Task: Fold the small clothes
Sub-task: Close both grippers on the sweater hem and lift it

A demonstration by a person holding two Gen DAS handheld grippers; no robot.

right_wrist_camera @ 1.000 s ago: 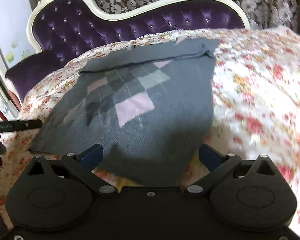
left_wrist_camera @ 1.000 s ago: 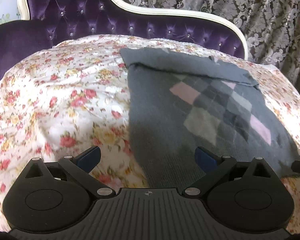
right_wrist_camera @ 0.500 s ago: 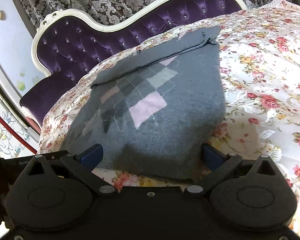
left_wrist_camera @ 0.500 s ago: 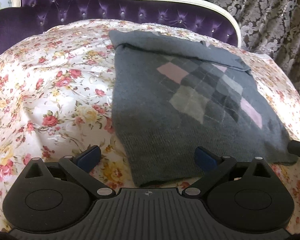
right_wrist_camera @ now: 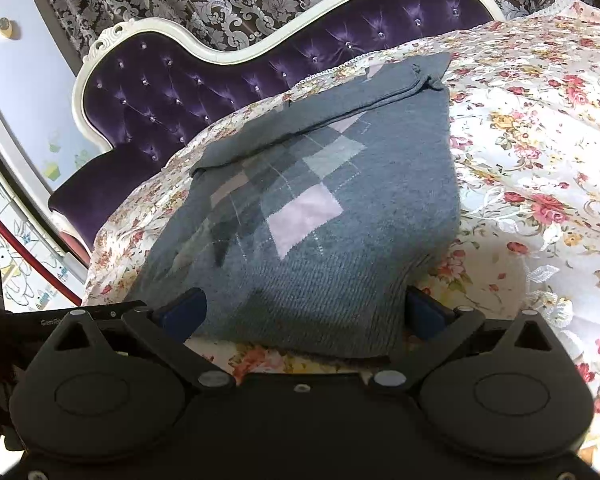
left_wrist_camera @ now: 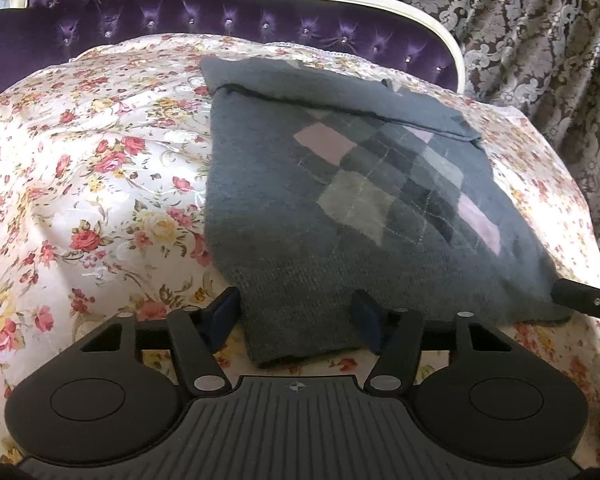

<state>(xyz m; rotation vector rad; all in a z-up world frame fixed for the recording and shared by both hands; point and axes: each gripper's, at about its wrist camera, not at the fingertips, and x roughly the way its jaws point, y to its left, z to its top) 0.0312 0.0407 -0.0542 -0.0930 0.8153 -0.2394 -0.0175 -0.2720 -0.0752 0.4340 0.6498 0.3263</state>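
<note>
A grey argyle sweater (left_wrist_camera: 340, 208) with pink and light grey diamonds lies flat on a floral bedspread (left_wrist_camera: 100, 184), its far part folded over. My left gripper (left_wrist_camera: 296, 314) is open, its blue pads either side of the sweater's near left corner. The sweater also shows in the right wrist view (right_wrist_camera: 324, 216). My right gripper (right_wrist_camera: 304, 312) is open wide, its pads straddling the sweater's near right corner. Neither gripper holds cloth. The right gripper's finger shows as a black bar (left_wrist_camera: 584, 302) at the sweater's right corner.
A purple tufted headboard (left_wrist_camera: 180, 20) with a cream frame stands behind the bedspread. Patterned curtains (left_wrist_camera: 540, 40) hang behind and to the right. In the right wrist view the bedspread (right_wrist_camera: 540, 160) spreads to the right, and a wall with stickers (right_wrist_camera: 28, 120) is on the left.
Both grippers have moved forward to the sweater's near edge. The left jaws have narrowed around the corner. The sweater has not moved.
</note>
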